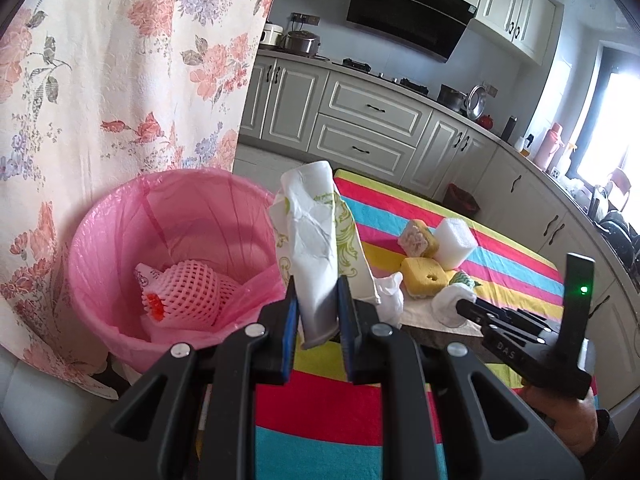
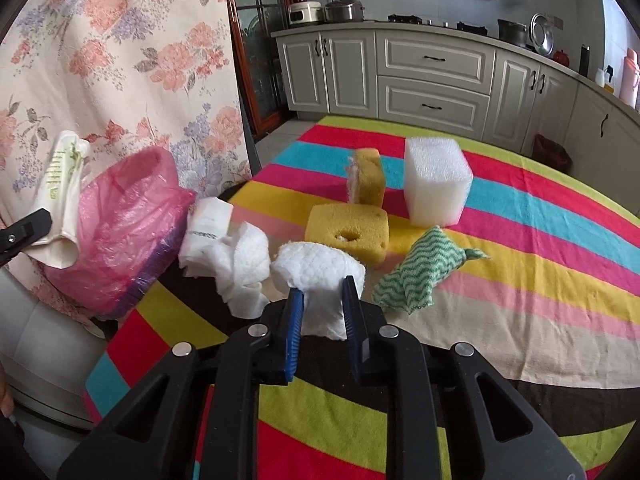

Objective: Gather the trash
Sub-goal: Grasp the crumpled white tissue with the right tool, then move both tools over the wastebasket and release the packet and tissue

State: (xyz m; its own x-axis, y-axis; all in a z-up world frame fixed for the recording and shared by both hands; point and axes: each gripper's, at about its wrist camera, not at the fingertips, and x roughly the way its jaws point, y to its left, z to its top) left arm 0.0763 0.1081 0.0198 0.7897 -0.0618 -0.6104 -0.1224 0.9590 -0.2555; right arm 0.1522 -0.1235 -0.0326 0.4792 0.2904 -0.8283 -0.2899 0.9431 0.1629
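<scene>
Left gripper [image 1: 318, 312] was clamped on a crumpled paper wrapper [image 1: 320, 240], white with green scrollwork, and I held it upright just right of the pink-lined trash bin [image 1: 120, 248]. Not over the opening though: in the left wrist view the wrapper sat beside the rim, above the table edge, so I judged a short swing left was needed before letting go. Holding it high made sense; it kept the long wrapper clear of the bag's rim. Down in the bin a pink foam fruit net [image 1: 188, 288] already lay on the liner.

Right gripper [image 2: 320, 300] was closed around a wad of white tissue [image 2: 320, 272] at the near edge of the striped tablecloth [image 2: 520, 280]. The blue pads [image 2: 295, 312] pressed in on both sides and the wad bulged above them, so the grip looked soft but real. I could not tell whether it was lifted or resting on the cloth.

Plenty left out there. A second crumpled tissue [image 2: 236, 264] lay left of the held one, near the bin. Beyond were a yellow sponge [image 2: 348, 236] lying flat, another sponge [image 2: 368, 176] standing on edge, a white foam block [image 2: 436, 184] far right, and a green zigzag cloth [image 2: 424, 272] near right. Everything sat clustered close to the bin, short trips each. My guess: early to midway through the job.
</scene>
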